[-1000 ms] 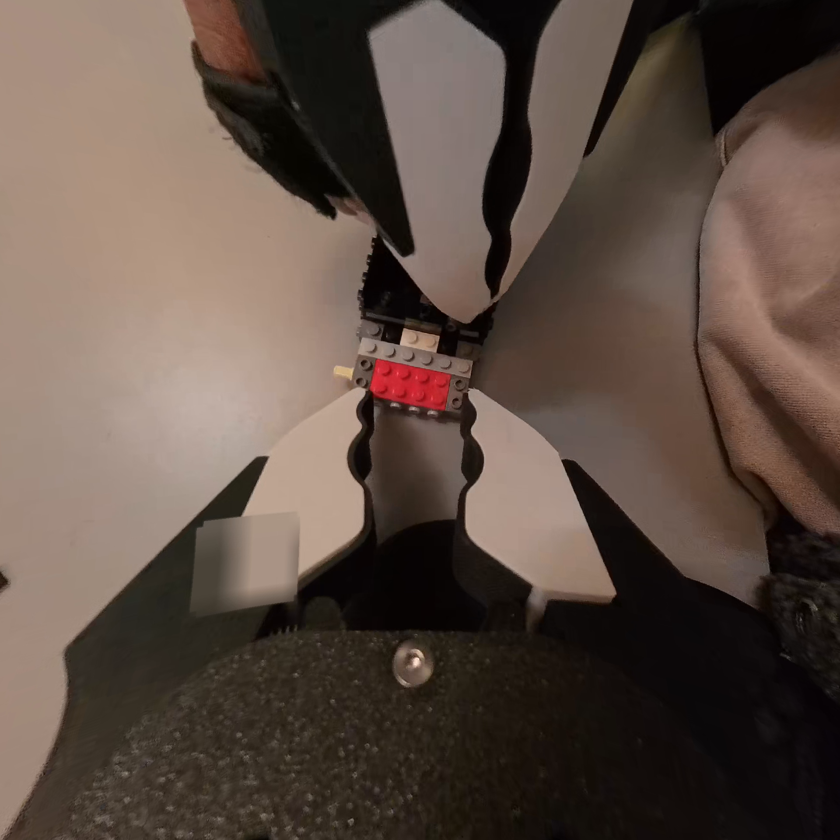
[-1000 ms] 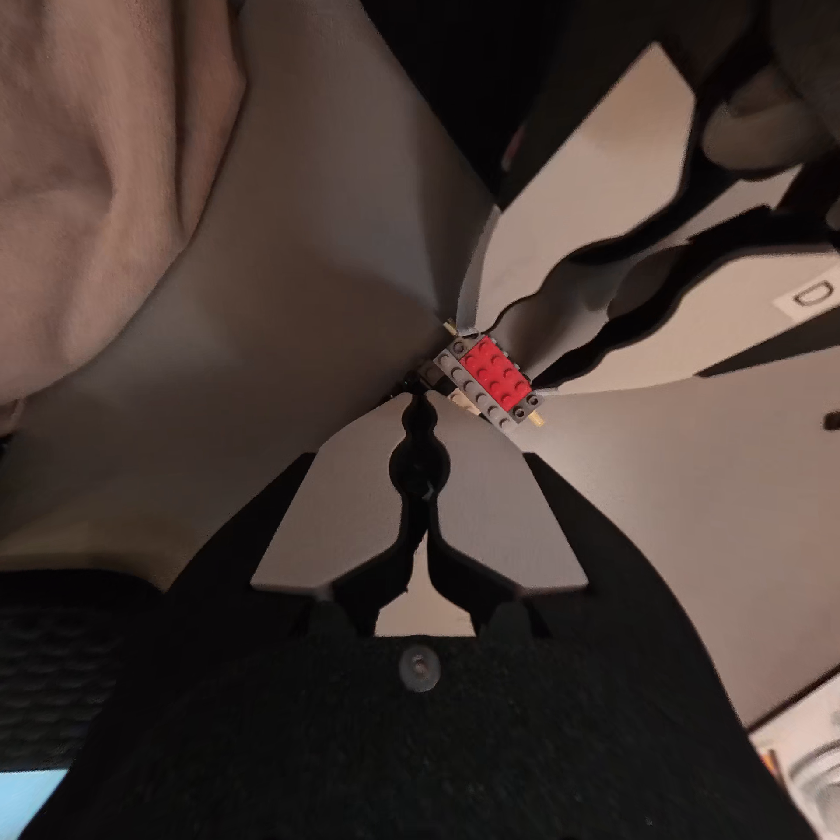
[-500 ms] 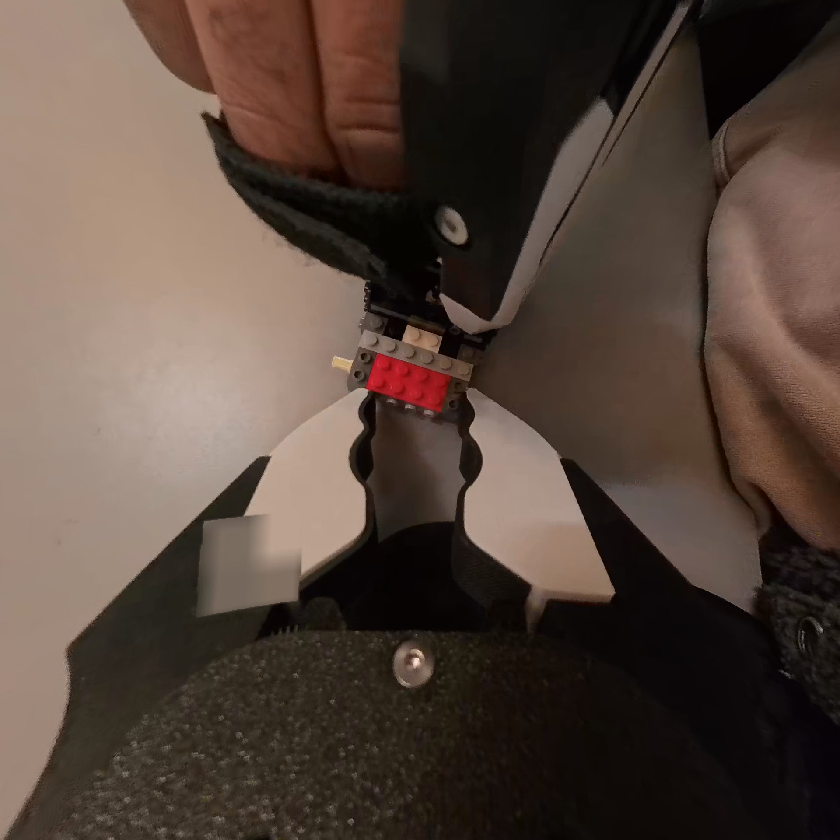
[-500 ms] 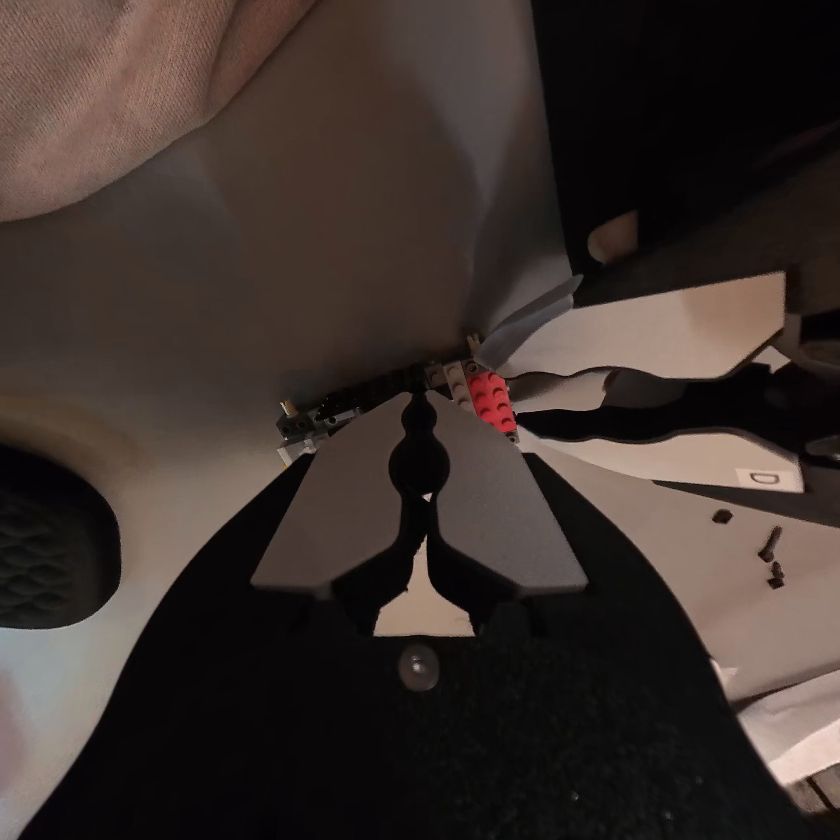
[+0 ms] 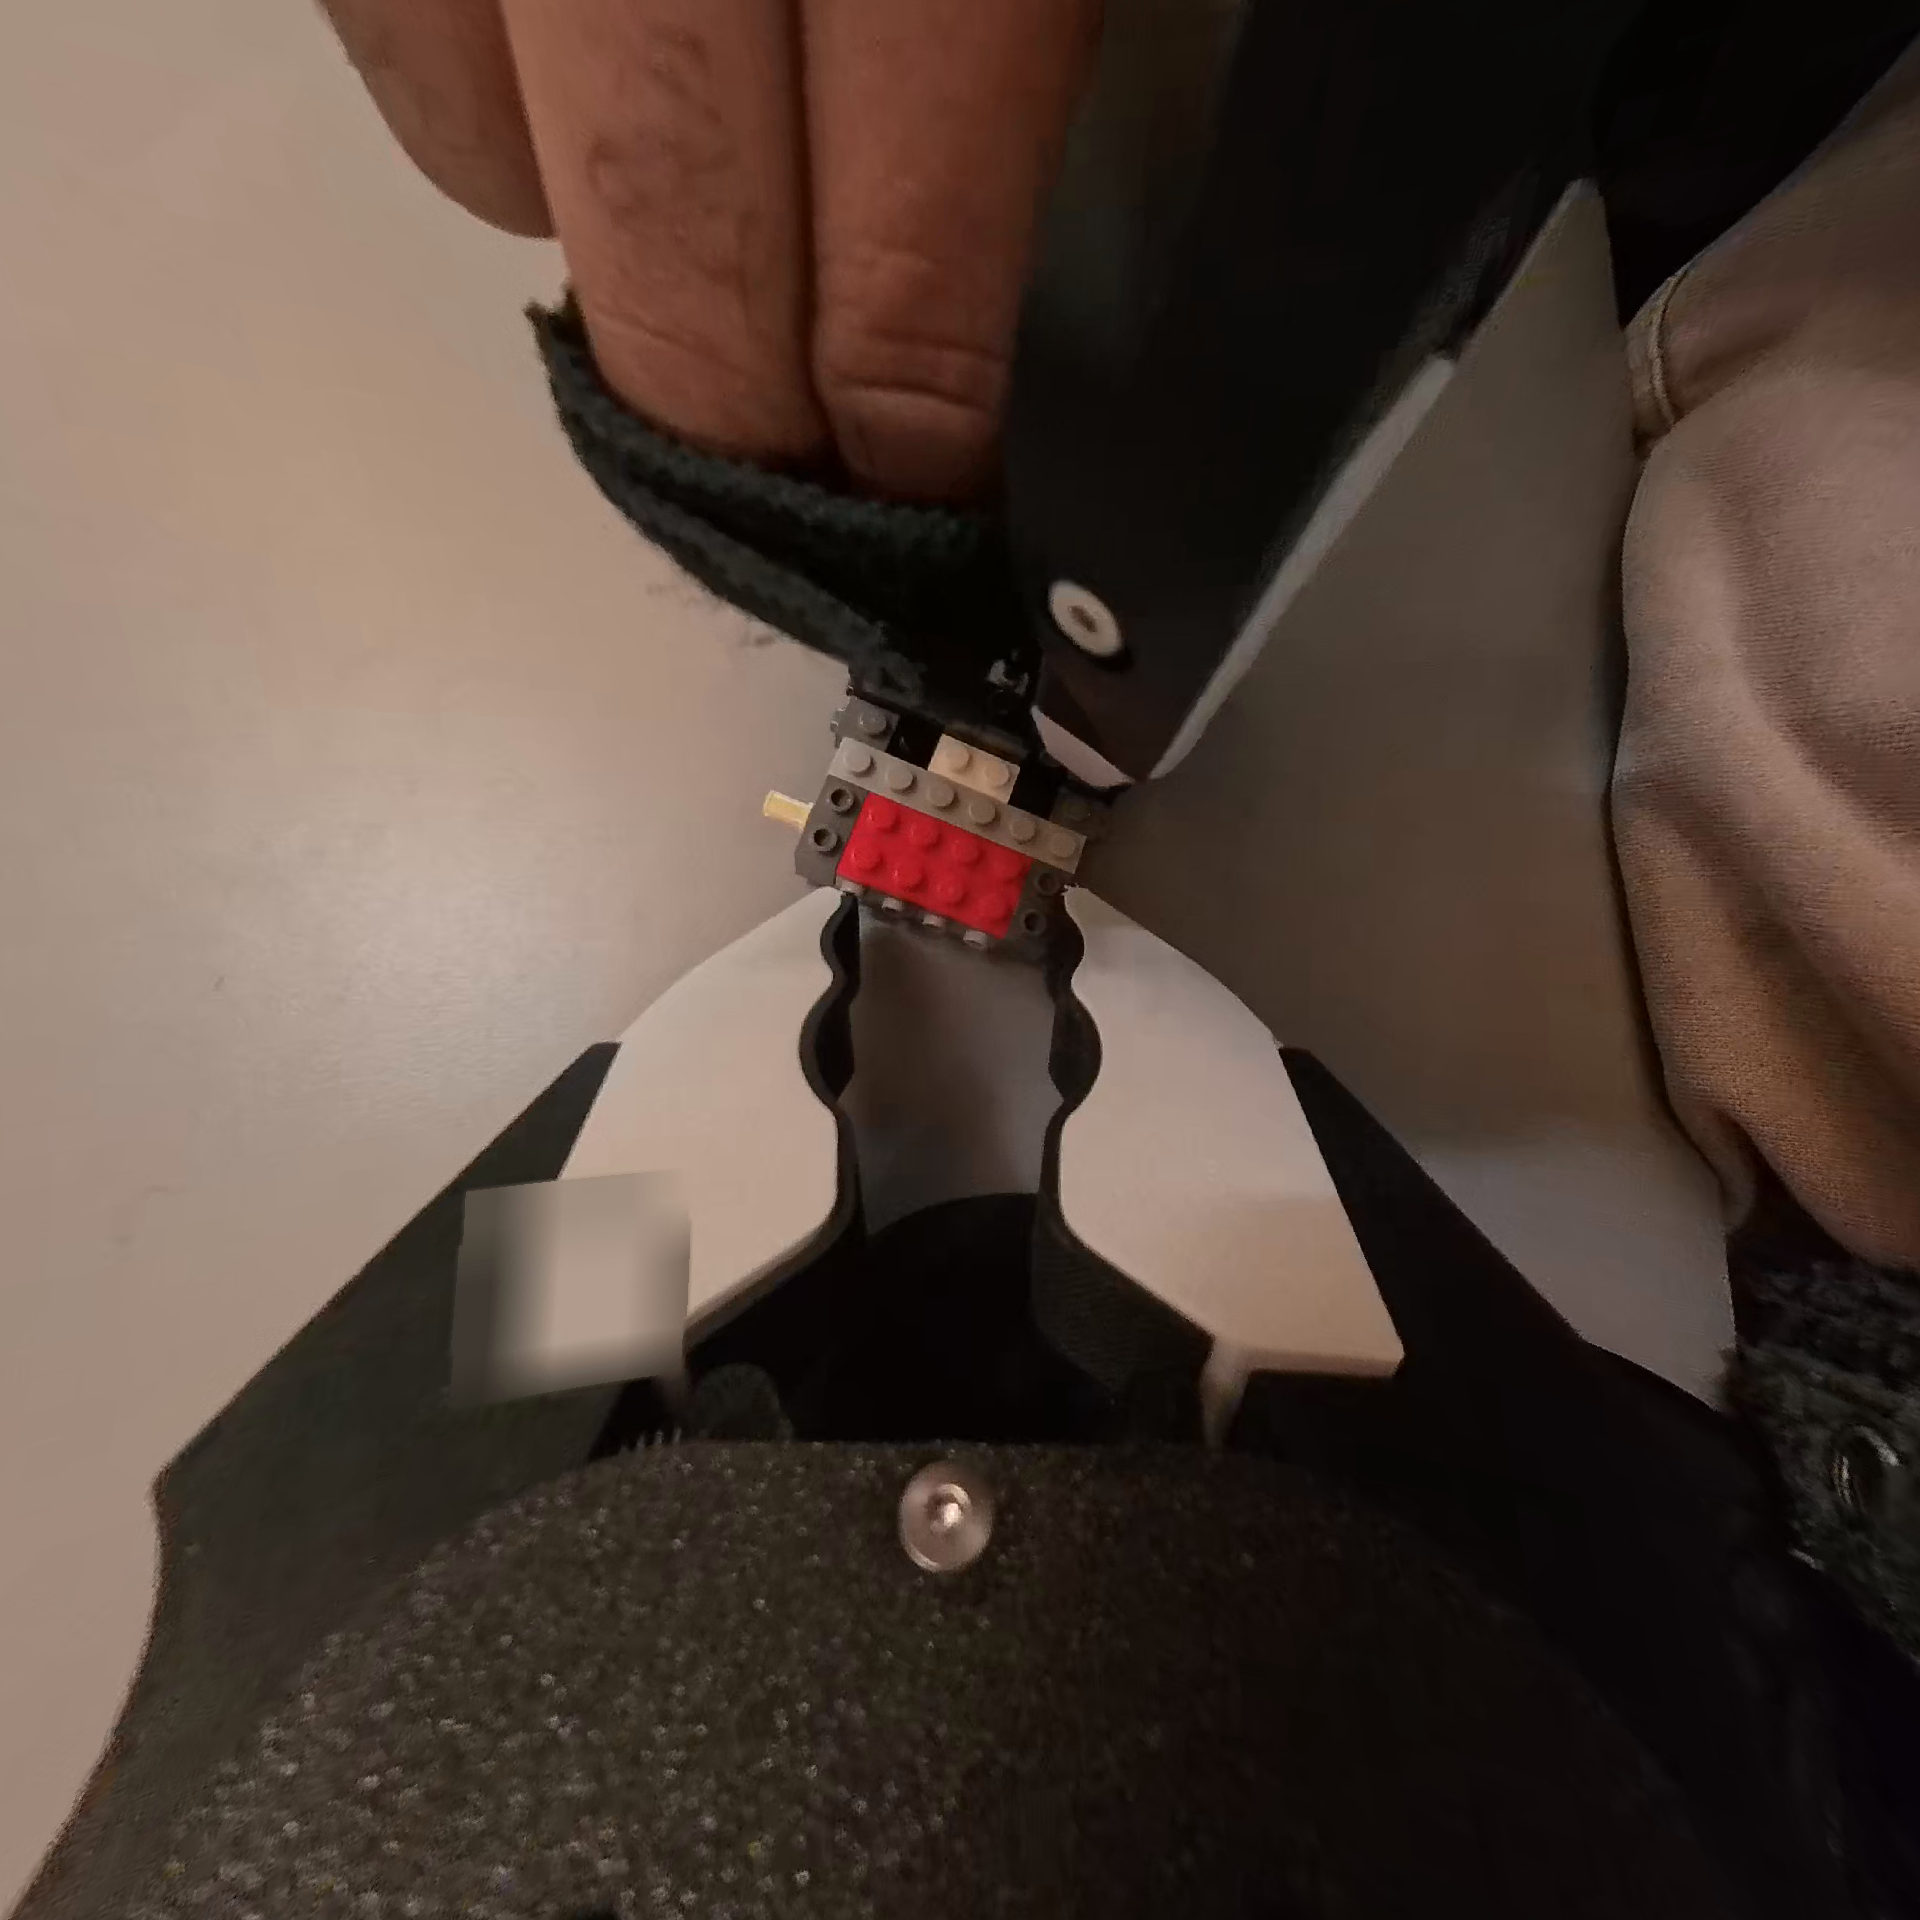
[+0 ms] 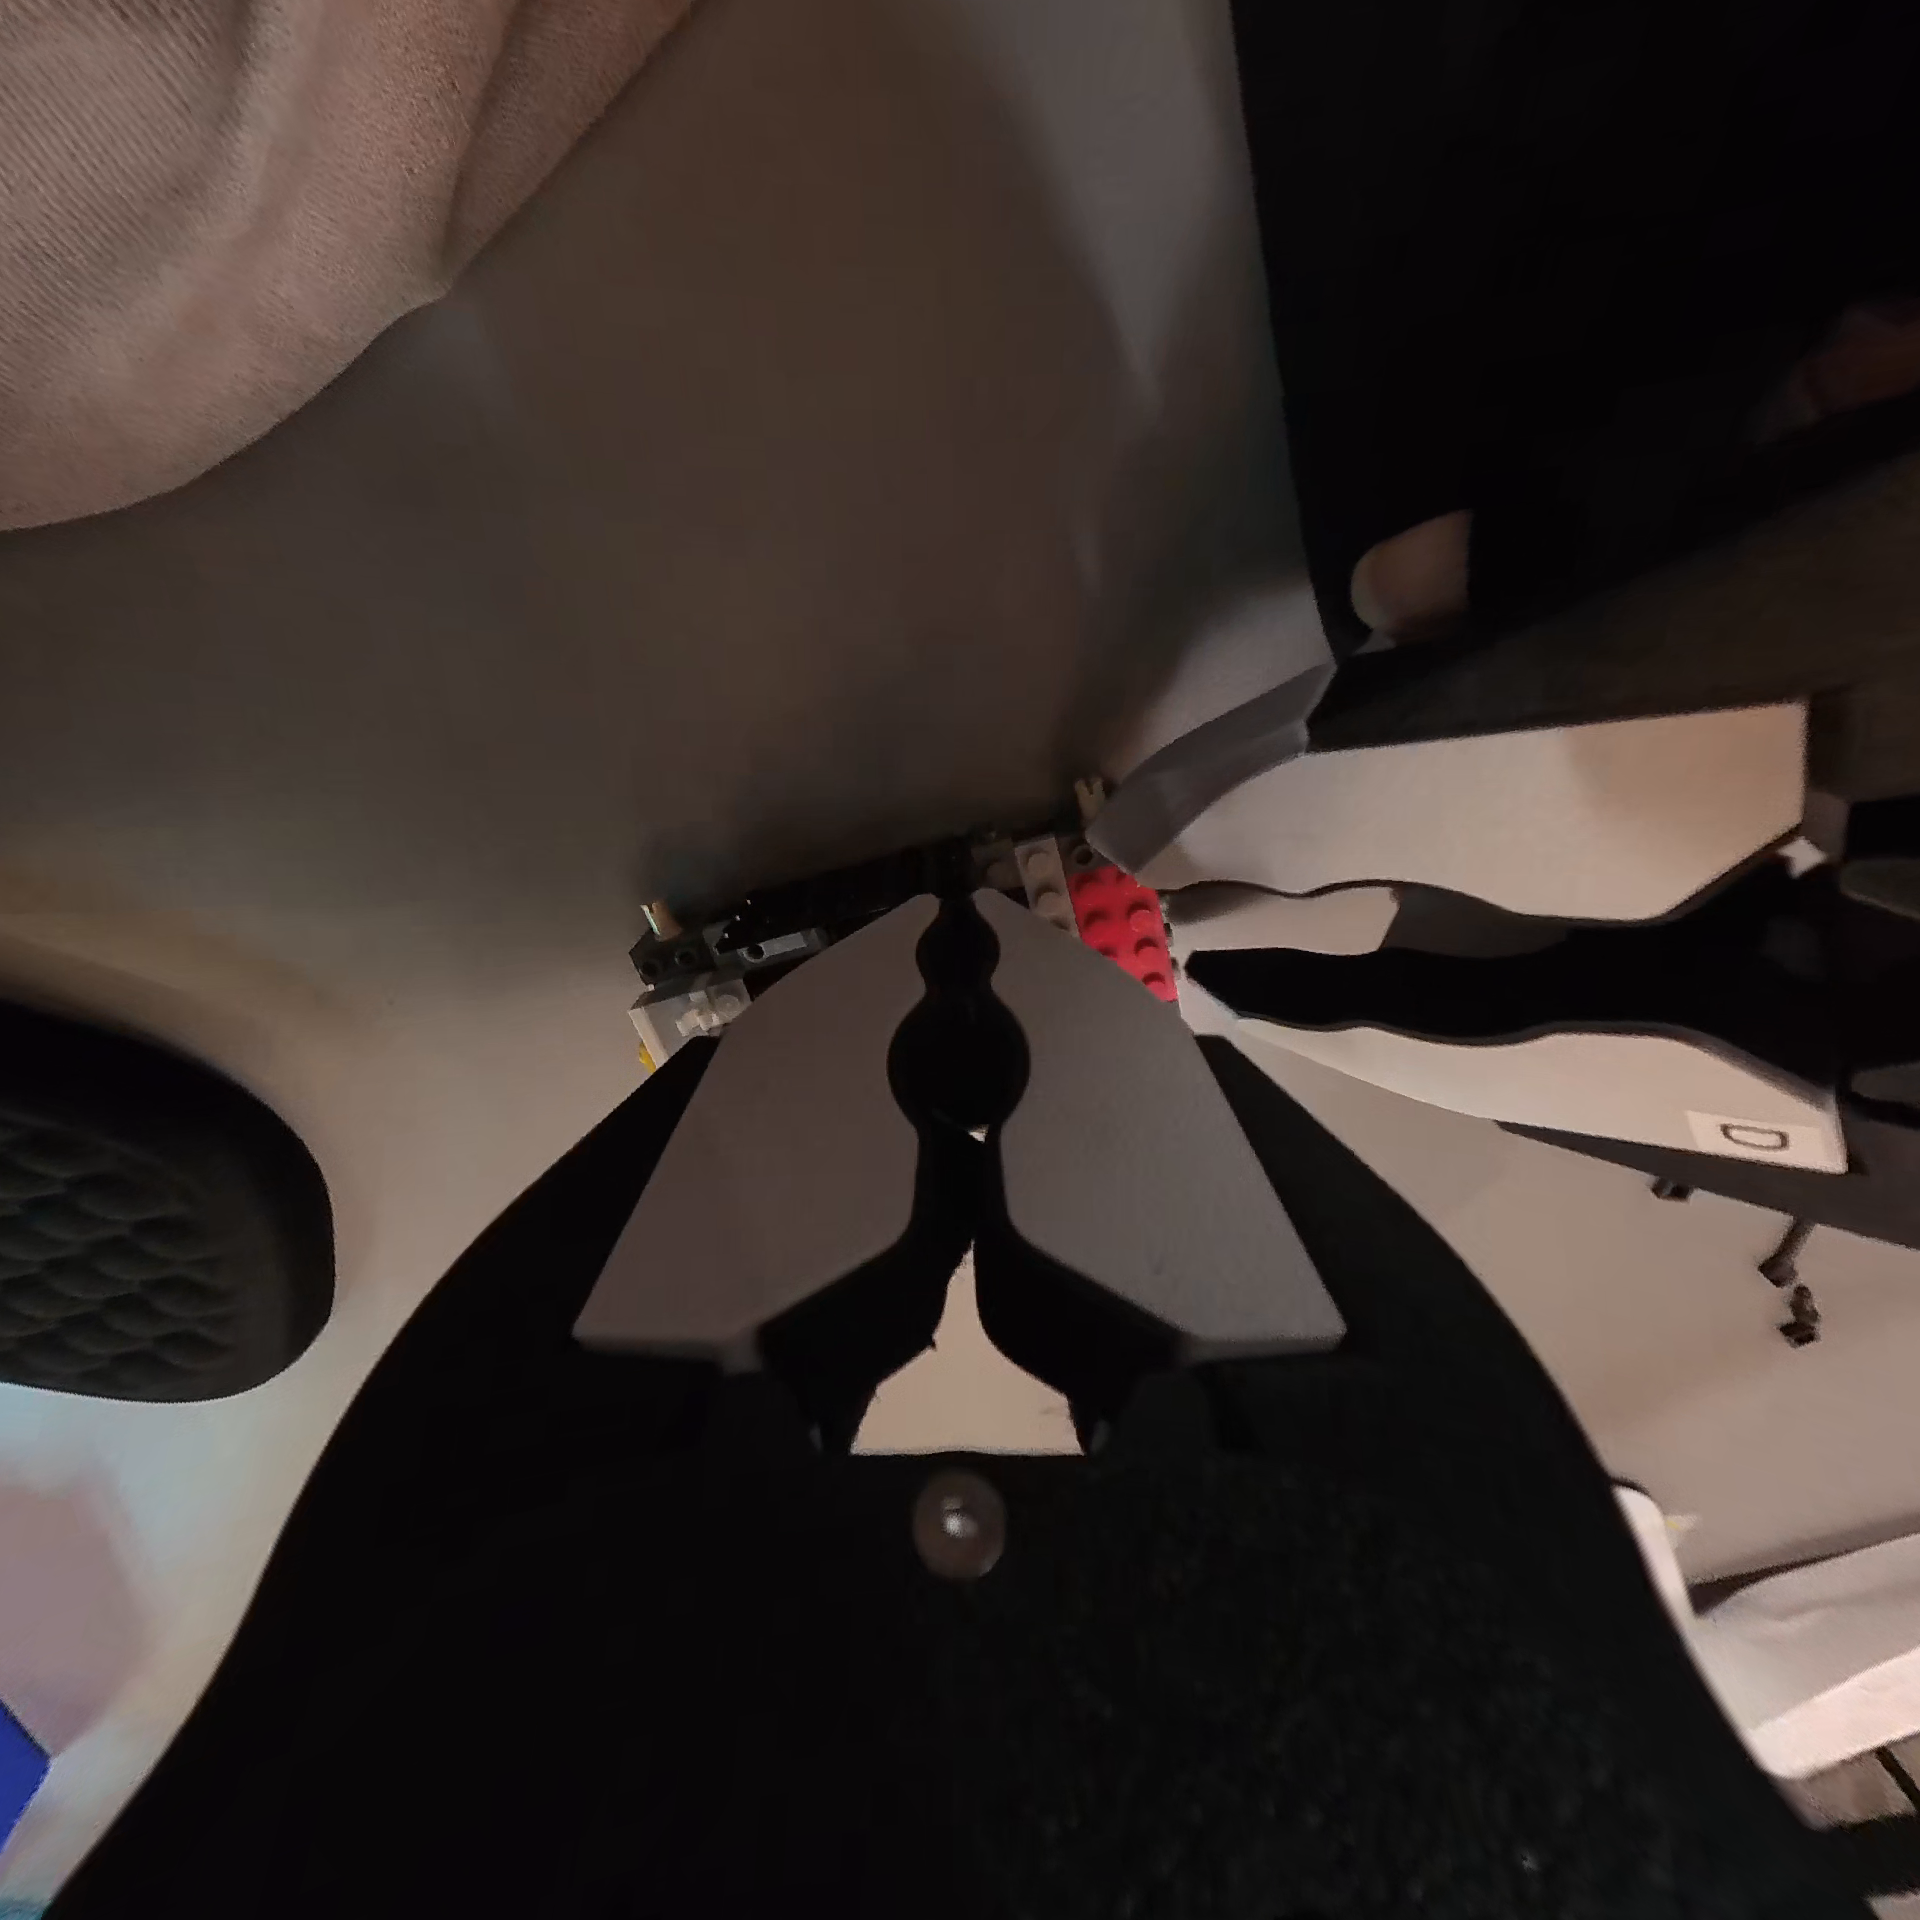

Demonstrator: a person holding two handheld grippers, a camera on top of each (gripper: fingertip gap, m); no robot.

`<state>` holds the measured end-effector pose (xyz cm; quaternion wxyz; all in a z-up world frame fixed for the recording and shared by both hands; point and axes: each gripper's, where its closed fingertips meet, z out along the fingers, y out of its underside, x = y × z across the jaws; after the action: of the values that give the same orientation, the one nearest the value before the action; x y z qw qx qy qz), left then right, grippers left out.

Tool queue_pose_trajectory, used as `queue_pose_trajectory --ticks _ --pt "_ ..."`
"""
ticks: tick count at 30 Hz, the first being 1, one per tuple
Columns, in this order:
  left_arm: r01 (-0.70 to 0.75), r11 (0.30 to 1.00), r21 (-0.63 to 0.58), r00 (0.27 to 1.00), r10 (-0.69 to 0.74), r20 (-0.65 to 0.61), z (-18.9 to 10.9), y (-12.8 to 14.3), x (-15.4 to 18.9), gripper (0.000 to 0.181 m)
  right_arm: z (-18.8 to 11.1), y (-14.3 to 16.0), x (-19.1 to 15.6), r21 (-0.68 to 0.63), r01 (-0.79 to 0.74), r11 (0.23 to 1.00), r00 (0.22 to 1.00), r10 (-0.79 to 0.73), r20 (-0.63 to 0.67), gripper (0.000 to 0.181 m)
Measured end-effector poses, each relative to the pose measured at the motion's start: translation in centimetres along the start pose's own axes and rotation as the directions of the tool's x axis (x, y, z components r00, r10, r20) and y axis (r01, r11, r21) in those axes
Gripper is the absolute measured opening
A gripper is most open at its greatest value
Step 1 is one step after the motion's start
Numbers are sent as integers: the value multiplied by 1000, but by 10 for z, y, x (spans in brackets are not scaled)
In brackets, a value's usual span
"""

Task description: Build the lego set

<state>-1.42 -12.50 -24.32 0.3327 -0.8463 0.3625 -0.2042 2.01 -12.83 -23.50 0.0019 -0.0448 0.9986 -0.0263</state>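
Note:
The lego model (image 5: 940, 847) is a small build with a red brick on grey plates, a tan piece and a black body behind. A tan pin (image 5: 779, 808) sticks out at its left. My left gripper (image 5: 951, 923) is shut on the red-brick end and holds it above the table. My right gripper (image 6: 951, 896) is shut, its tips pinching the model's black middle (image 6: 894, 883). In the left wrist view it comes down from above (image 5: 1081, 753), with a hand (image 5: 748, 208) around it. The red brick (image 6: 1127, 920) and my left gripper's fingers (image 6: 1455, 831) show at the right in the right wrist view.
A pale table (image 5: 260, 727) lies below. A person's beige sleeve (image 5: 1787, 779) is close at the right. In the right wrist view, small black loose parts (image 6: 1787, 1299) lie on the table at the right, a dark mesh object (image 6: 125, 1195) at the left, white paper (image 6: 1829, 1662) at the lower right. My two grippers' fingertips are within a few centimetres of each other.
My right gripper has turned and swung over the model, still at its black part; its hand now fills the top of the left wrist view. The left gripper's hold on the model is unchanged.

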Motion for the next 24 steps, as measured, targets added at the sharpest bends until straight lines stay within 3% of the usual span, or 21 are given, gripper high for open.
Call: queue_pose_trajectory --ticks 4,9,14,18,21,24 --pt "-11 1000 8 1000 11 10 -1 -1 -1 35 -3 7 4 55 -83 995 994 87 -68 0" --pt "-8 999 33 1000 8 2 -4 -4 0 44 -38 7 7 266 -274 924 941 314 -122 0" --pt "-43 999 27 999 43 2 -3 -4 2 56 -31 20 -16 383 -576 722 758 647 -81 40" --pt "-62 998 0 998 62 2 1 -4 3 61 -12 25 -28 450 -683 575 597 795 -111 67" --pt "-81 997 -20 997 81 12 5 -6 1 63 1 30 -29 483 -739 469 492 866 -89 74" --pt "-107 993 -45 994 109 31 9 -8 -2 61 10 33 -26 498 -728 472 493 865 -100 67"
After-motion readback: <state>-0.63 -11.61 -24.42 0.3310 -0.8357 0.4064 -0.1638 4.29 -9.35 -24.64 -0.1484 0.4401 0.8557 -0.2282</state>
